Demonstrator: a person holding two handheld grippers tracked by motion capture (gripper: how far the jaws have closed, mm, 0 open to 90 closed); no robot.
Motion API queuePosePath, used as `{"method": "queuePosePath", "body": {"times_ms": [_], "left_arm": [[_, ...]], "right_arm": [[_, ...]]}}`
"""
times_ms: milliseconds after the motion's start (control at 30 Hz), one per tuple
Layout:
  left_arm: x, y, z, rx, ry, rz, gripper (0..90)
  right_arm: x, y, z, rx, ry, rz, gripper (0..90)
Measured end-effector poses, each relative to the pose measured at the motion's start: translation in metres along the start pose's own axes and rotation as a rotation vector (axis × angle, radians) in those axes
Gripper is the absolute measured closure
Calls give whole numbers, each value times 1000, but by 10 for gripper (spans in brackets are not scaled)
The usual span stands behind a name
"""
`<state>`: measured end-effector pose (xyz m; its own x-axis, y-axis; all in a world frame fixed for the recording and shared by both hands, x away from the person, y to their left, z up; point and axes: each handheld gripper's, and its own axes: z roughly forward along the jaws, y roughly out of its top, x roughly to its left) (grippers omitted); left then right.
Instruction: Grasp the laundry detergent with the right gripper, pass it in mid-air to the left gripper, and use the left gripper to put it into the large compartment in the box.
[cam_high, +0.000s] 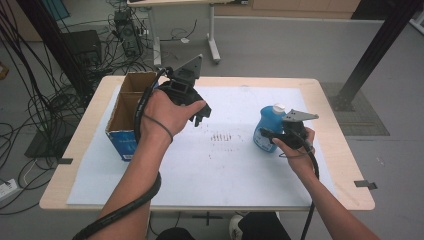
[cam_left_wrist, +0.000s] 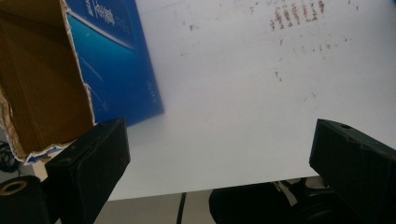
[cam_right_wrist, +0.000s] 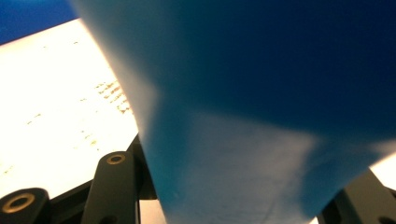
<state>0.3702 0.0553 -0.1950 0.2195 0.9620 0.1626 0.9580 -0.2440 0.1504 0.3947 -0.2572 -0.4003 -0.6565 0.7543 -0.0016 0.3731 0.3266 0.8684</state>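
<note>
A blue bottle (cam_high: 264, 125) with a white cap stands upright at the right of the white sheet (cam_high: 225, 170). My right gripper (cam_high: 270, 135) is shut on its lower body from the right side. In the right gripper view the bottle (cam_right_wrist: 261, 93) sits blurred and very close between the jaws of the right gripper (cam_right_wrist: 233, 191). My left gripper (cam_high: 201, 114) is held above the sheet, just right of the open cardboard box (cam_high: 122, 107). In its own view the left gripper (cam_left_wrist: 219, 154) is open with nothing between the jaws, over the sheet (cam_left_wrist: 233, 93) beside the box (cam_left_wrist: 112, 56).
Brown smudges (cam_high: 220, 136) mark the sheet's middle. The box has a blue front (cam_high: 122, 145) and stands at the table's left edge. Cables (cam_high: 35, 100) lie on the floor at left. Another table's legs (cam_high: 214, 50) stand behind, and a black post (cam_high: 370, 55) rises at right.
</note>
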Motion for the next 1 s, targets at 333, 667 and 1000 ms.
{"method": "queuePosePath", "body": {"times_ms": [333,667,1000], "left_arm": [[1,8,-3,-7,-14,35,52],[-3,20,-12,-27,-33,124,48],[-9,32,-32,-76,-33,282,51]], "right_arm": [[-5,10,-2,45,38,-10,447],[-8,50,-7,58,130,-62,445],[-3,89,-10,105,235,-127,444]]}}
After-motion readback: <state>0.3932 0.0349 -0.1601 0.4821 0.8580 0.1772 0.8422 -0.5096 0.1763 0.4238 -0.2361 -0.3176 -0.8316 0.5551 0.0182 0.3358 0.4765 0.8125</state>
